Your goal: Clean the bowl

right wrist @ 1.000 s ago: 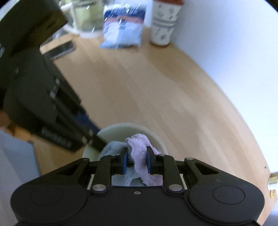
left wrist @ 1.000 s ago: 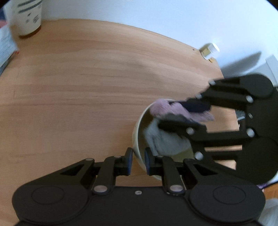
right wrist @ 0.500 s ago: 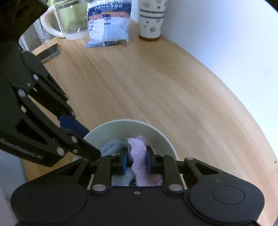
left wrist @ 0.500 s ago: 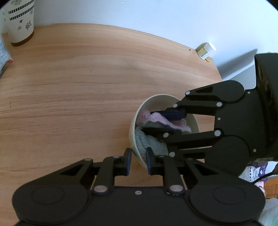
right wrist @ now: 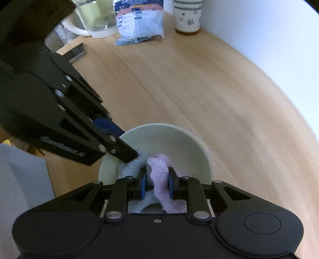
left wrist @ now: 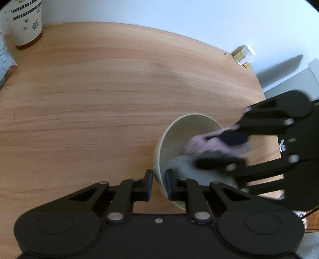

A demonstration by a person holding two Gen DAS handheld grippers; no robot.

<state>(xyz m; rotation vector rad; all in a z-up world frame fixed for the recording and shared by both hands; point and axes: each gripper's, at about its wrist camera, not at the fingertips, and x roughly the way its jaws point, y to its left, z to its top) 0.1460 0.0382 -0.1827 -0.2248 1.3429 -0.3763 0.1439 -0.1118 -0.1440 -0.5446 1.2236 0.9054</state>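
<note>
The wiping step is in hand. The bowl (left wrist: 191,127) sits on the wooden desk (left wrist: 99,89) near its right-hand end, and the left claw (left wrist: 158,184) straddles the near rim, one pad outside the wall and one inside; its jaws are closing on that rim and the pads look pressed against it, so it serves as the steadying grip. The right claw (right wrist: 156,184) is clamped on a fluffy cloth (right wrist: 161,177) (pink on one side, pale blue-grey on the other) and pushes it down into the bowl's inside.

To my reading the job is mid-way: the cloth is bunched low against the near wall, while the far inner wall is bare. The next move calls for sweeping the cloth round the inside and up that far wall, with the rim grip firm enough that the bowl does not slide or tip.

Much is hard to judge. The right claw and cloth are smeared by motion blur in the left wrist view, so their exact contact with the bowl's floor cannot be told. The bottom of the bowl is covered by cloth, and whether any dirt remains is not visible. At the desk's far end stand a patterned cup (right wrist: 187,16), a printed packet (right wrist: 139,22) and a clear jug (right wrist: 95,20), each partly cropped. A small white-capped jar (left wrist: 244,54) sits at the desk's corner, well apart.
</note>
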